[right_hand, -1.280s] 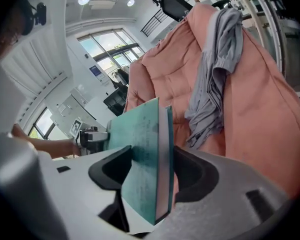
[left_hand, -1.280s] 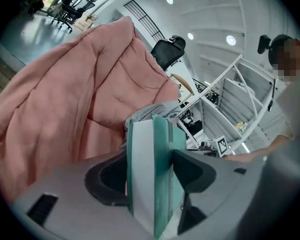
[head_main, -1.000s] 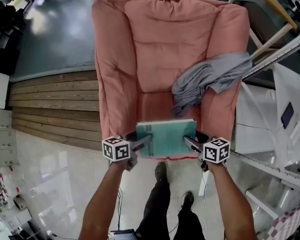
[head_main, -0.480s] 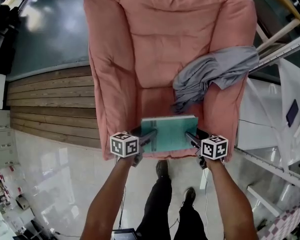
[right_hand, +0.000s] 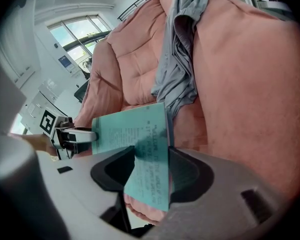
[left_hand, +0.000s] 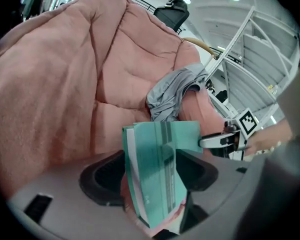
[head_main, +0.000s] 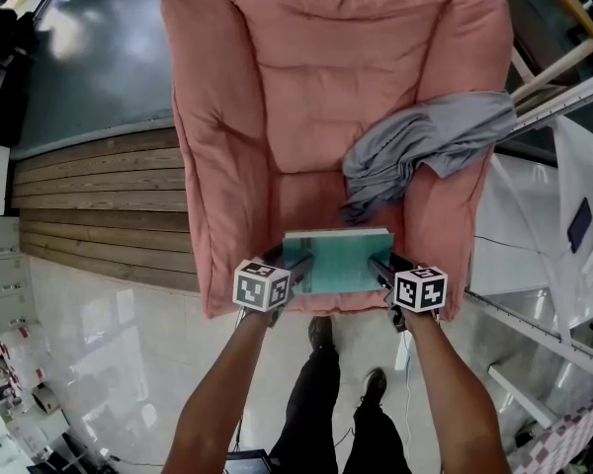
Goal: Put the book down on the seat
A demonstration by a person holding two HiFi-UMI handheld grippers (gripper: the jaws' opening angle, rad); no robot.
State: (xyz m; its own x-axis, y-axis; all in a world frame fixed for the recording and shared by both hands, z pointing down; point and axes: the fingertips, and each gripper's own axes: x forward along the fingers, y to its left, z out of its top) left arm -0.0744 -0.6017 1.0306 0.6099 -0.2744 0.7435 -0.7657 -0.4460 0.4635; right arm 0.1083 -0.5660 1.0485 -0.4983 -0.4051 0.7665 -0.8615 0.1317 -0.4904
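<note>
The pink armchair (head_main: 326,87) is taking the teal book (head_main: 338,260) at its seat (head_main: 311,205) front, so the lowering step is probably ending. The book is lying cover up, its long axis running crosswise between the grippers. The left gripper (head_main: 295,270), jaws just widening, and the right gripper (head_main: 381,268), jaws just narrowing, are each pinching one end. Next, both need to let go.

Seat cushion (head_main: 306,205): free at centre and left, behind the book (head_main: 338,260) spanning its front edge. Grey garment (head_main: 425,146) spills from the right armrest (head_main: 440,245) onto the seat's right rear. Left armrest (head_main: 217,215) and backrest (head_main: 336,77) wall in the remaining sides.
</note>
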